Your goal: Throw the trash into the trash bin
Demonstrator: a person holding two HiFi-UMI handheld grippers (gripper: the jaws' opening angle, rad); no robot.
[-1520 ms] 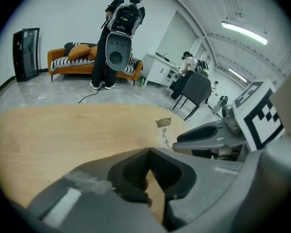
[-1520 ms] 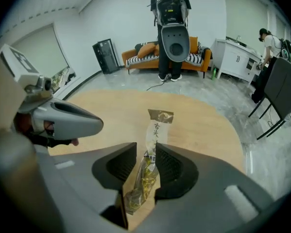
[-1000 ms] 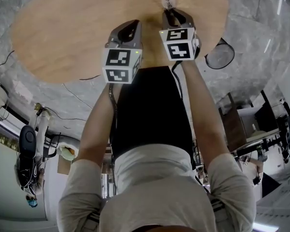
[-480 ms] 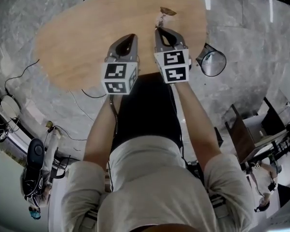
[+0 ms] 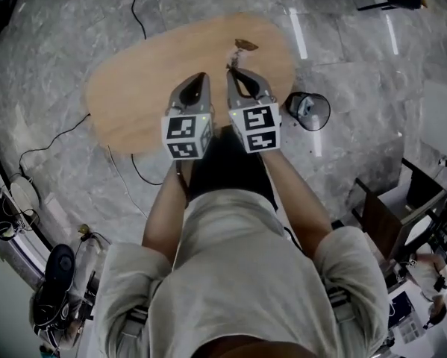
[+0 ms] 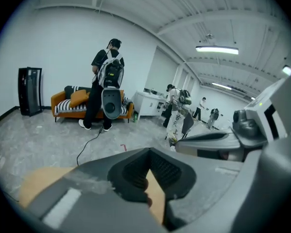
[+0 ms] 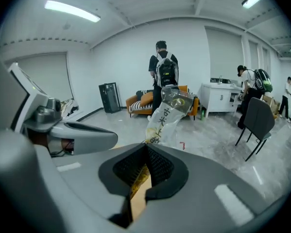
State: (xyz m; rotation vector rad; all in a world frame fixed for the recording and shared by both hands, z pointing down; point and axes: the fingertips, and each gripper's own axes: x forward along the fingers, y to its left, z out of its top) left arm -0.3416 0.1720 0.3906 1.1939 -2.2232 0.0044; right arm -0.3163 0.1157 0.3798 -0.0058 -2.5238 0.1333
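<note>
Oval wooden bench stands on marble floor, wire trash bin beside. Right claw hangs above bench, clamped on snack wrapper; left claw alongside, closed, empty.

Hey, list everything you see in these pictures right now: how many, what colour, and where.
table: one, light wood, on the grey floor
trash bin: one, black, on the floor right of the table
snack wrapper: one, clear with print, clamped in the right gripper
cables: two, black, on the floor left of and beyond the table
sofa: one, orange, by the far wall
chair: one, dark, on the floor
bystanders: several, across the room
left gripper: one, grey, shut, empty
right gripper: one, grey, shut on the snack wrapper
</note>
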